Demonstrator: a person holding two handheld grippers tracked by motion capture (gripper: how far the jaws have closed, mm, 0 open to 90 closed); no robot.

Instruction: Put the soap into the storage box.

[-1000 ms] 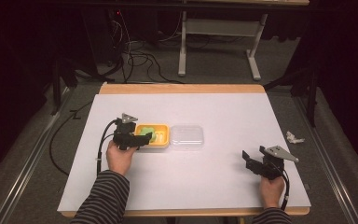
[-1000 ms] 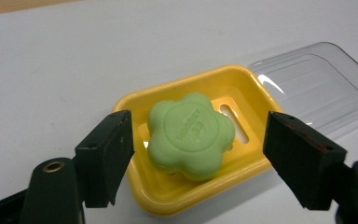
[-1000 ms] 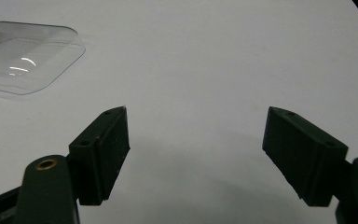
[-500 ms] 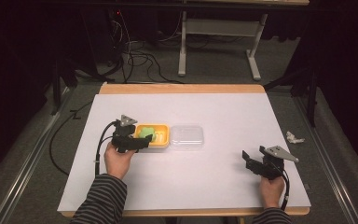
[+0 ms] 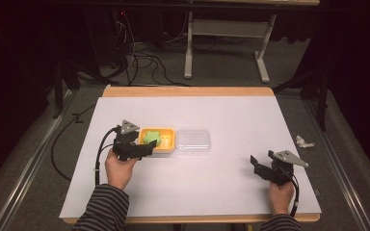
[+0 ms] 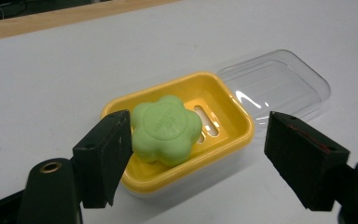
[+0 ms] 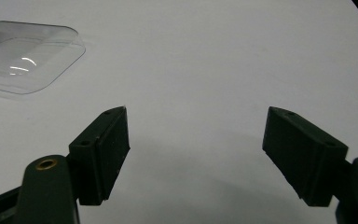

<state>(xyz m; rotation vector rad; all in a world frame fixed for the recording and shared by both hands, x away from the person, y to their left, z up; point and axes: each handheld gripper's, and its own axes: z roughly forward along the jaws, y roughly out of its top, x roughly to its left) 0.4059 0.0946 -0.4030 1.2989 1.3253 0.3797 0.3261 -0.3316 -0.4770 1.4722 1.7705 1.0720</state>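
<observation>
Nearest the person, at the right front of the white surface [image 5: 221, 183], the right gripper [image 5: 262, 166] rests in the right hand [image 5: 280, 196]; its fingers [image 7: 103, 154] stand wide apart with nothing between them, only bare surface ahead.

Farther in and to the left, the left hand [image 5: 119, 167] holds the left gripper [image 5: 147, 147] at the near-left end of the dish [image 5: 168, 143]. Its fingers [image 6: 105, 156] have just been opening and now stand apart, no longer pressing on anything. In the left gripper view one finger sits right at the side of the soap [image 6: 167, 129], touching it or nearly so, while the other is well clear, out past the dish's edge.

The green, flower-shaped soap lies in the yellow dish, at the end nearer the left gripper, over the slotted floor. The dish stands on the surface left of centre.

Just beyond it, touching or almost touching its far end, the clear lid [image 5: 193, 141] lies flat on the surface.

Beyond the surface's right edge a crumpled scrap [image 5: 304, 142] lies on the floor.
</observation>
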